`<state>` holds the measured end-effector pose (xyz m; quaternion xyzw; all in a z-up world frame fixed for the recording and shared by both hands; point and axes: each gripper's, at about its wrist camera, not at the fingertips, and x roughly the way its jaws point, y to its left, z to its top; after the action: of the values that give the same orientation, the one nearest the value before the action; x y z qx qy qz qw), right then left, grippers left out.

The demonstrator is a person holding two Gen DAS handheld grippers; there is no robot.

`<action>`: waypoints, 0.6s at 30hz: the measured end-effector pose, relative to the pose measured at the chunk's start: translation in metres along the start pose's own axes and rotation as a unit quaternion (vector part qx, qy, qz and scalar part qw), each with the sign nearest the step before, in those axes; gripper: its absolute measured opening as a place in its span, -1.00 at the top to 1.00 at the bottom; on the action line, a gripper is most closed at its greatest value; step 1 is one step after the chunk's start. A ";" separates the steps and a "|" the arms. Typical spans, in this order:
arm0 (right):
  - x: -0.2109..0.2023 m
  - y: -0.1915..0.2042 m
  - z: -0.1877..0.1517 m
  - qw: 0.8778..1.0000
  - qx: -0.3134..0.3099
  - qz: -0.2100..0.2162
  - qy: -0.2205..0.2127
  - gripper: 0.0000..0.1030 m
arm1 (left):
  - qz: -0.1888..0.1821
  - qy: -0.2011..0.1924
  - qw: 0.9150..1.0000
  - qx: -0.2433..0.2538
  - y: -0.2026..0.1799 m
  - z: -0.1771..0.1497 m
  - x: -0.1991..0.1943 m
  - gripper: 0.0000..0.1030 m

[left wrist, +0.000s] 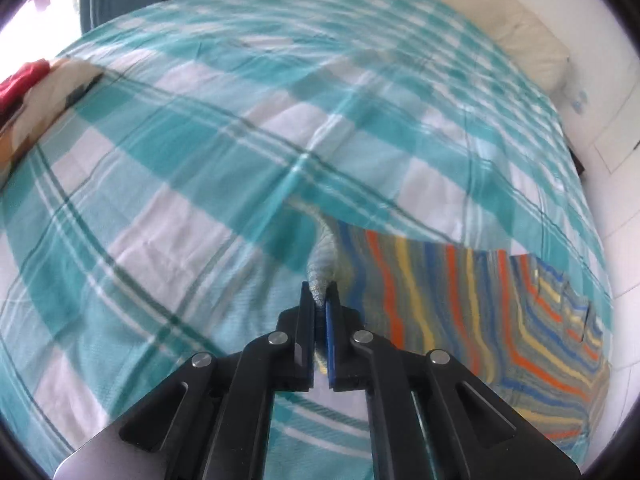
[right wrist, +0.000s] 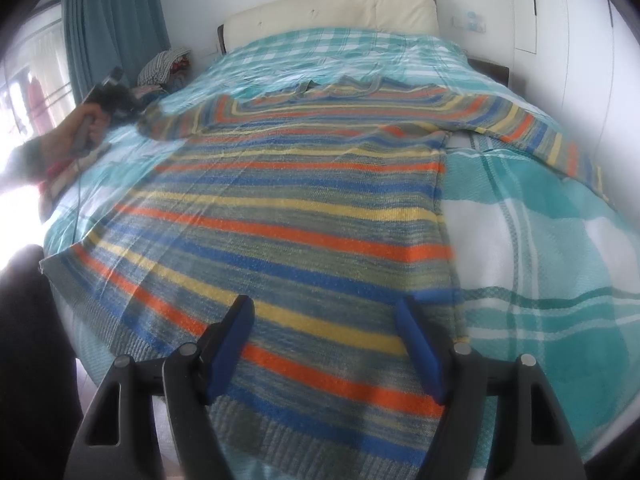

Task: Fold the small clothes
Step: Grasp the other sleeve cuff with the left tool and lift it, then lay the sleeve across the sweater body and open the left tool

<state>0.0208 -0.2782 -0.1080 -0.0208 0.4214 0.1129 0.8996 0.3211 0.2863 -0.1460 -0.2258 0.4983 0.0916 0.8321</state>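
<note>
A striped knit sweater (right wrist: 304,216) in blue, orange, yellow and grey lies flat on the checked teal bedspread (right wrist: 540,264), hem toward me, neck far. My left gripper (left wrist: 320,300) is shut on the grey cuff of the sweater's left sleeve (left wrist: 322,268); it also shows in the right wrist view (right wrist: 116,98), held by a hand at the sleeve end. The sweater body (left wrist: 500,312) lies to its right. My right gripper (right wrist: 326,312) is open and empty, hovering over the sweater's lower hem. The right sleeve (right wrist: 552,140) stretches out to the right.
A cream headboard (right wrist: 332,12) stands at the far end of the bed. A pile of clothes (right wrist: 164,66) lies by the teal curtain (right wrist: 108,28) at far left. A red and cream item (left wrist: 36,84) lies on the bed's left edge. White wardrobe doors (right wrist: 568,20) stand at right.
</note>
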 end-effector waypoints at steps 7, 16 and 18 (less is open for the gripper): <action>0.003 0.002 -0.002 1.000 -0.007 -0.008 0.005 -0.41 | -0.014 0.009 0.999 -0.036 0.027 -0.041 0.010 0.96; 0.004 0.004 -0.003 1.000 -0.014 -0.012 0.007 -0.44 | 0.007 0.001 1.000 -0.028 0.024 -0.045 0.019 0.96; 0.004 0.004 -0.003 1.000 -0.015 -0.013 0.007 -0.44 | 0.006 0.000 1.000 -0.029 0.026 -0.046 0.020 0.96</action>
<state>0.0203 -0.2740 -0.1130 -0.0402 0.4254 0.1068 0.8978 0.2845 0.2865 -0.1899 -0.2472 0.4967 0.1112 0.8245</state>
